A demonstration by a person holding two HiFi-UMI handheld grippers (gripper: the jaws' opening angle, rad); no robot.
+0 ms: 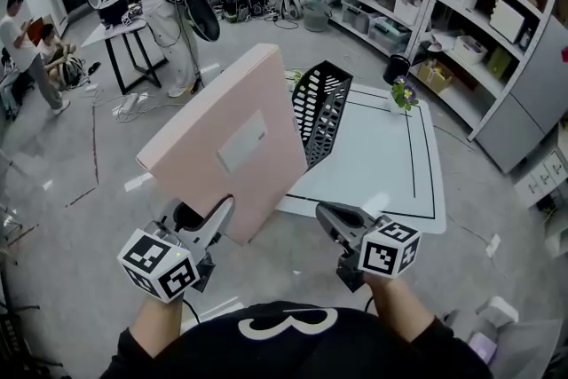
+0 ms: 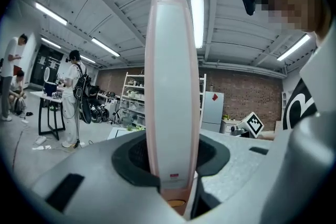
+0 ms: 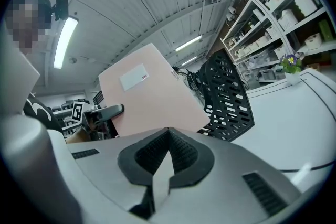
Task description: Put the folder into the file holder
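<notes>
Off the near left edge of the white surface (image 1: 382,169), the pink folder (image 1: 232,138) hangs in the air, tilted. It is clamped at its near lower edge by the left gripper (image 1: 219,222), whose jaws stand partly apart on its thickness. The right gripper (image 1: 327,216) hovers just to the right, jaws pressed together on nothing. The step in hand looks like the carry toward the black mesh file holder (image 1: 321,106), which stands just beyond the folder's right edge. Next, the folder likely needs lining up with the holder's opening and sliding in, clearing its rim. Open room lies over the surface to the right, short of a small flower pot (image 1: 404,93).
</notes>
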